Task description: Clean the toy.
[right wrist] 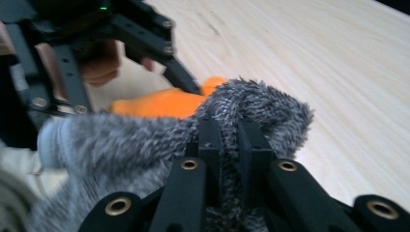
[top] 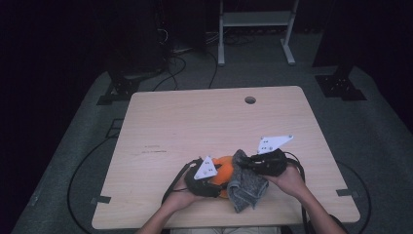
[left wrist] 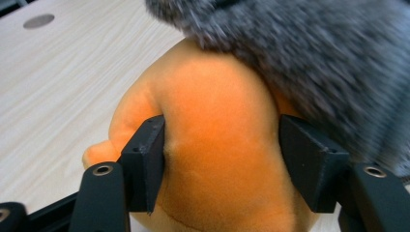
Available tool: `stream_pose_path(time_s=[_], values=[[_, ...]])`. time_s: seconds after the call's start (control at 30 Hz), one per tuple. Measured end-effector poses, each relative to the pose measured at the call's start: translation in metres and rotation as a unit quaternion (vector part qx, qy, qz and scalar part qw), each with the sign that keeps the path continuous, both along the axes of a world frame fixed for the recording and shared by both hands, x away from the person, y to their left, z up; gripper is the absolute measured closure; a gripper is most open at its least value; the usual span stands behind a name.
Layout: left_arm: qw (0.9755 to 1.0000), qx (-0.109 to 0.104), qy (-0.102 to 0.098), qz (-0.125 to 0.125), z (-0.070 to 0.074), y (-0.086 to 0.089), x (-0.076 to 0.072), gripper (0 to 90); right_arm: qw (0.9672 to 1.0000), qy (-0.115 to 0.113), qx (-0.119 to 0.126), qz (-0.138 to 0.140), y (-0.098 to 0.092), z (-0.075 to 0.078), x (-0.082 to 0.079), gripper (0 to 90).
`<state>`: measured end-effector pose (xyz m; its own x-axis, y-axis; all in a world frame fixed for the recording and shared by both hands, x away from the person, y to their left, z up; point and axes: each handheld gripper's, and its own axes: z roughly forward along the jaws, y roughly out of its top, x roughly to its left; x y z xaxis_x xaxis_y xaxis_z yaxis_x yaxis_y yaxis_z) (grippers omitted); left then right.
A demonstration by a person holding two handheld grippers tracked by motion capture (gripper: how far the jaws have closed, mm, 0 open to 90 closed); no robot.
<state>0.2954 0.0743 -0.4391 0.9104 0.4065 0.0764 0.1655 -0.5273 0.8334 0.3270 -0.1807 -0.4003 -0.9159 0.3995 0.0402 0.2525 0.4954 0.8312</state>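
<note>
An orange plush toy [top: 224, 165] lies near the table's front edge, with a grey fuzzy cloth [top: 247, 187] draped over its right side. My left gripper [top: 218, 176] is shut on the orange plush toy [left wrist: 217, 145]; both black pads [left wrist: 145, 164] press into its sides. From the right, my right gripper [top: 247, 163] pinches a fold of the cloth. In the right gripper view its jaws [right wrist: 229, 128] stand nearly together with grey fuzzy cloth [right wrist: 130, 140] between them. Beyond them are the orange plush toy [right wrist: 164, 102] and the left gripper [right wrist: 186, 79]. The cloth [left wrist: 314, 58] covers the toy's top.
The wooden table [top: 195, 122] has a round cable hole [top: 250, 100] near its far edge. Black cables run over the grey floor at the left and back. A white metal frame [top: 255, 19] stands behind the table. A person's hands hold both grippers at the front edge.
</note>
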Motion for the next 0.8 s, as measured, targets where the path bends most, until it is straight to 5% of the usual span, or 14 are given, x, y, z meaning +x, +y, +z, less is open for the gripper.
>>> stream_pose_path(time_s=[0.2,0.43,0.5,0.7,0.8], values=[[0.9996,-0.021,0.017,0.004,-0.003,0.005,0.001,34.3,0.9997,0.006,0.003,-0.024,-0.021,-0.006,-0.002,81.8],[0.9995,-0.021,0.022,0.004,-0.002,0.007,0.003,32.0,0.9993,0.015,0.005,-0.033,-0.045,-0.016,-0.015,81.8],[0.9993,-0.023,0.028,0.005,-0.002,0.008,0.004,31.0,0.9988,0.013,0.001,-0.047,-0.055,-0.018,-0.017,81.6],[0.9992,-0.025,0.03,0.001,0.0,0.008,0.005,27.8,0.9945,0.011,0.044,-0.094,-0.094,-0.017,-0.02,80.8],[0.9991,-0.026,0.033,-0.002,0.0,0.009,0.005,26.8,0.9928,0.0,0.021,-0.118,-0.107,-0.02,-0.021,80.0]])
